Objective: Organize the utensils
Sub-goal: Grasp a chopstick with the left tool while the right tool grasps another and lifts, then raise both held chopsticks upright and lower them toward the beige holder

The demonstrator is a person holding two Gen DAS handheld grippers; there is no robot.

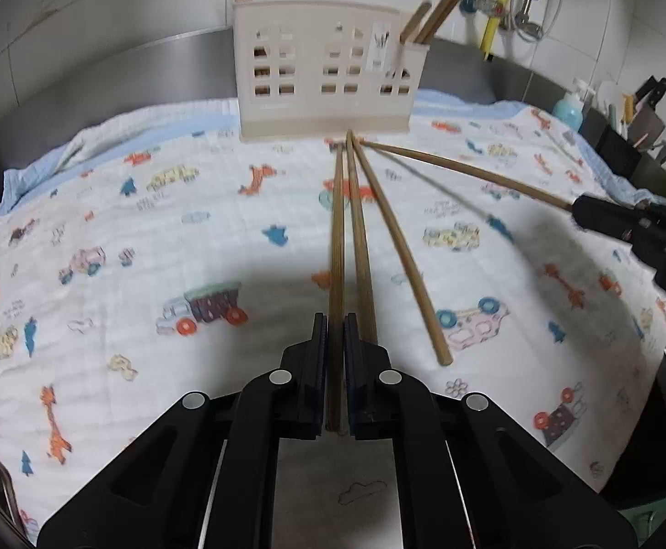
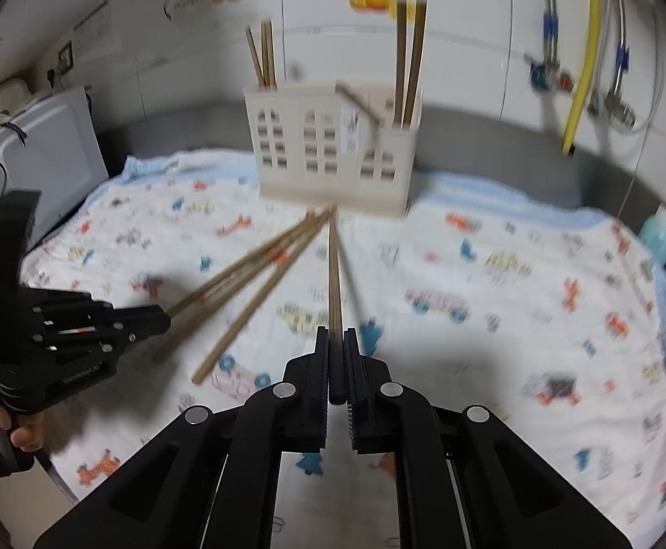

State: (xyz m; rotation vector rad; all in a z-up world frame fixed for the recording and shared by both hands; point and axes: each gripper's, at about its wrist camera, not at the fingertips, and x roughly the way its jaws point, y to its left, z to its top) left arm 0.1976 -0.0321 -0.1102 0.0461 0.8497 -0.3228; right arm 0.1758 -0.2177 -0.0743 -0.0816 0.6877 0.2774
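Chopsticks (image 1: 359, 247), long thin sticks of brown wood or bamboo, are being shown fanned out on a printed cloth (image 1: 150, 228) that covers the worktop, their far tips converging just in front of a cream holder (image 1: 324, 73) with window-shaped cut-outs. Further sticks are already standing upright in the holder's left and right compartments.

The left tool (image 1: 335, 357) is being held closed to a narrow gap on the near end of one stick (image 1: 336, 238), which is running straight away from the jaws toward the holder. The right tool (image 2: 336, 361) is likewise being kept narrowly closed on the near end of another stick (image 2: 334, 274); in the left wrist view this stick (image 1: 465, 169) is seen angling in from the right. Whether either far tip is touching the cloth cannot be told. Two more sticks are lying loose, one just right of the held stick and one (image 1: 401, 251) slanting toward the near right.

The sticks are judged to be light, stiff and smooth, so that a pinch at the extreme end is likely to let them pivot or slip. A hold slightly further in from the thick end, with the stick kept along the pads, is judged steadier for tipping it upright. The soft, wrinkled cloth is expected to yield beneath a pressing jaw.
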